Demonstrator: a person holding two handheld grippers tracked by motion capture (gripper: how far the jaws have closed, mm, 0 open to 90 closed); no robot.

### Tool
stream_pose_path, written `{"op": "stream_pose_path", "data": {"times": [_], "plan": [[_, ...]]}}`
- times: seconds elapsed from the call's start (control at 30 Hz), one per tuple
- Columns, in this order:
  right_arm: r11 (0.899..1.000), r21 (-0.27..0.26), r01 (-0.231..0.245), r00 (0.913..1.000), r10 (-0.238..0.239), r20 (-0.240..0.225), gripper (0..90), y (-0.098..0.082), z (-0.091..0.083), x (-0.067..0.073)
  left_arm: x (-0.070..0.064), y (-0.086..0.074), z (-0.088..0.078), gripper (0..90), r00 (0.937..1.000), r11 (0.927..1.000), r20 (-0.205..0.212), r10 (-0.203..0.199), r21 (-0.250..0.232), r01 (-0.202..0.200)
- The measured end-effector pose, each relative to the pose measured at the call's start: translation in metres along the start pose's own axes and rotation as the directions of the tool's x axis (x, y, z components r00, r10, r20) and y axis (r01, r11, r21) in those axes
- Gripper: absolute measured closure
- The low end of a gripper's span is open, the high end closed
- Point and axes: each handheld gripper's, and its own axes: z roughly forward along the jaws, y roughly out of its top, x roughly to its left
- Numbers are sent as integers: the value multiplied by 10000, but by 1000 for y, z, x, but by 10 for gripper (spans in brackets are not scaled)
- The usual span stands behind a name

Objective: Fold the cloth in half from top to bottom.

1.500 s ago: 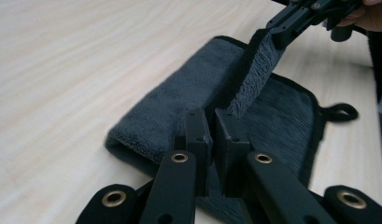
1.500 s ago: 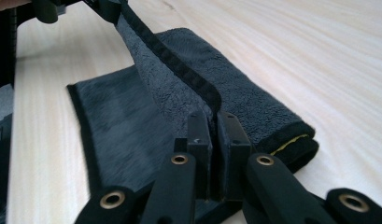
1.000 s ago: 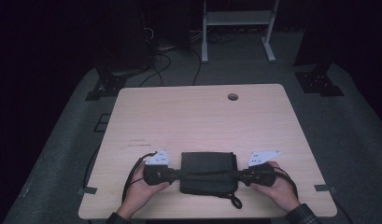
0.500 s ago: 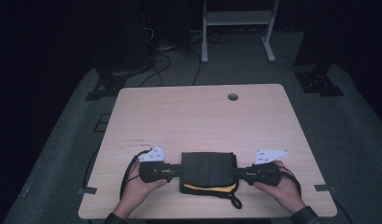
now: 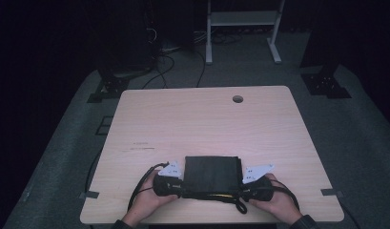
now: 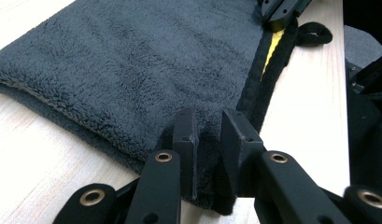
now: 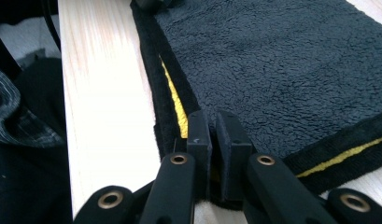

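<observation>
A dark grey fleecy towel (image 5: 212,172) lies folded near the table's front edge, with a yellow stripe (image 7: 177,102) along its black border. My left gripper (image 5: 182,188) is at its near left corner and is shut on the towel's edge (image 6: 208,140). My right gripper (image 5: 243,191) is at the near right corner, shut on the bordered edge (image 7: 212,135). In the left gripper view the towel (image 6: 132,60) spreads away flat, with the right gripper (image 6: 279,9) at its far end and a black hanging loop (image 6: 314,32) beside it.
The light wooden table (image 5: 202,124) has a cable hole (image 5: 237,98) near its far edge. Its front edge is just behind both hands. A white frame (image 5: 240,19) and cables (image 5: 169,47) sit on the dark floor beyond. A plaid sleeve (image 7: 16,126) shows by the right gripper.
Both grippers stay shut on the towel's near corners. They spread slightly apart half a second ago and have since come back inward; less of the yellow edge shows now.
</observation>
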Motion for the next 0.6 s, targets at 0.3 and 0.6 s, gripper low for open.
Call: {"op": "stream_pose_path", "data": {"times": [0.3,0.6], "plan": [[9991,-417,46,9991,-28,429,697,-1,-10,-5,-2,0,-15,559,9977,9989,-681,-34,-460,3],[9928,-1044,-585,9792,774,1878,414,-13,-34,-31,13,-13,-37,217,9720,9959,-2250,-670,-750,513]]}}
